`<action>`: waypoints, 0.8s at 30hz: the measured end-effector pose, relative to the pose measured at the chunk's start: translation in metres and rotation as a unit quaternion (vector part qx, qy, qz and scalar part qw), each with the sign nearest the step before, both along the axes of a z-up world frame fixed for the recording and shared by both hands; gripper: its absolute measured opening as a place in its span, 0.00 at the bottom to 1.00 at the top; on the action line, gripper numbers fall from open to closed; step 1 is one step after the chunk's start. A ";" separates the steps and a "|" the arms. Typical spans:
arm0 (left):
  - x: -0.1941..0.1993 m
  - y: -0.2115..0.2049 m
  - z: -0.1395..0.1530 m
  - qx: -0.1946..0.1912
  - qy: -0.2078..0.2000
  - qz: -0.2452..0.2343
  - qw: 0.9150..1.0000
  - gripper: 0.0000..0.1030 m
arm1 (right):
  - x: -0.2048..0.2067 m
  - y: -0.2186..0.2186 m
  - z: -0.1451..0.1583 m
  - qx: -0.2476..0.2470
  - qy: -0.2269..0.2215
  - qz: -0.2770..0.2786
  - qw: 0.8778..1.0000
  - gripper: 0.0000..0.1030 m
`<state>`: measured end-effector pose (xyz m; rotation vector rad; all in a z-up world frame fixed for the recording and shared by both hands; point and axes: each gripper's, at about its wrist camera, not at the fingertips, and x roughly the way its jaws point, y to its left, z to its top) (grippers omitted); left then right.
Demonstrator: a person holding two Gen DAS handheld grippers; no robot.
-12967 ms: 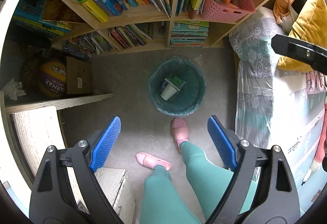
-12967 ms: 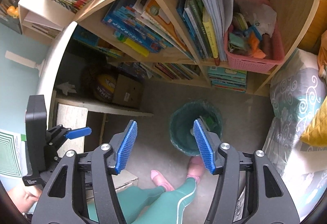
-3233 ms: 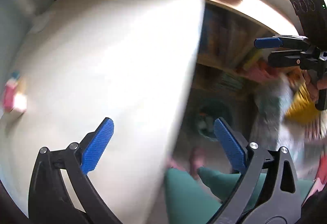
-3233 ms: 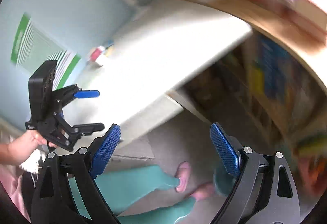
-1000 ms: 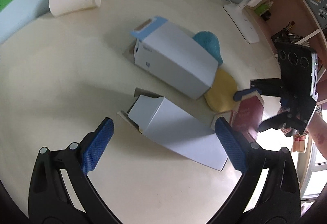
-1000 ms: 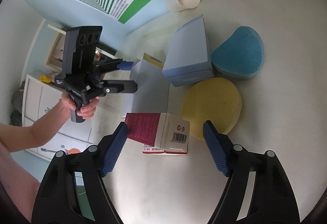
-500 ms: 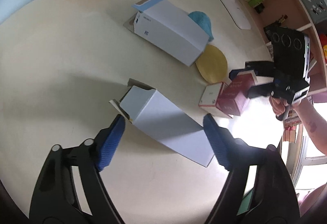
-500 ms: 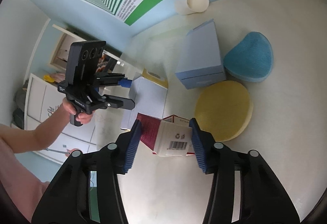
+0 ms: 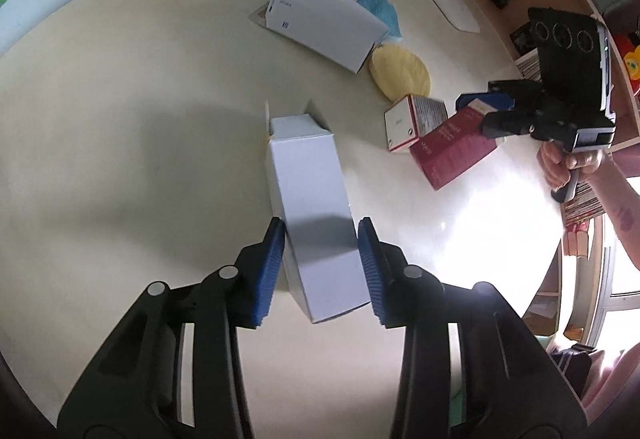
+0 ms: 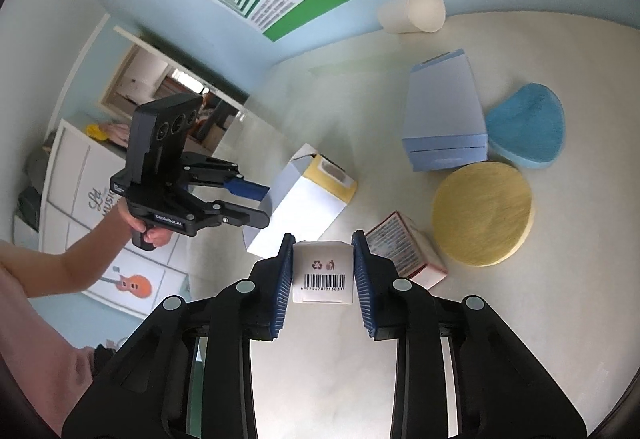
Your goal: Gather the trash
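The left gripper (image 9: 322, 263) clamps a white carton (image 9: 314, 215) on the desk (image 9: 120, 119); the right gripper (image 10: 322, 279) grips a maroon barcode box (image 10: 322, 273).

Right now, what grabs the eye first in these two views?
Each claw has a carton pinched: the left claw grips a long white box at table centre, the right claw a barcoded red carton. Beyond sit a blue sponge, a yellow sponge and a tipped paper cup.
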<state>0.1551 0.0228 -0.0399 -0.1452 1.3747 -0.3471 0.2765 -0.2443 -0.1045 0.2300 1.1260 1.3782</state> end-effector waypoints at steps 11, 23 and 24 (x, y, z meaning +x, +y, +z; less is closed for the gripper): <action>-0.024 -0.009 0.002 0.049 -0.001 -0.010 0.999 0.40 | -0.027 0.013 -0.001 -0.041 -0.024 0.023 0.999 0.29; -0.026 -0.029 -0.030 0.104 0.021 -0.035 0.994 0.63 | -0.048 0.012 -0.033 -0.105 -0.018 0.018 0.994 0.52; -0.025 -0.028 -0.031 0.103 0.021 -0.034 0.994 0.57 | -0.049 0.013 -0.034 -0.108 -0.022 0.018 0.994 0.54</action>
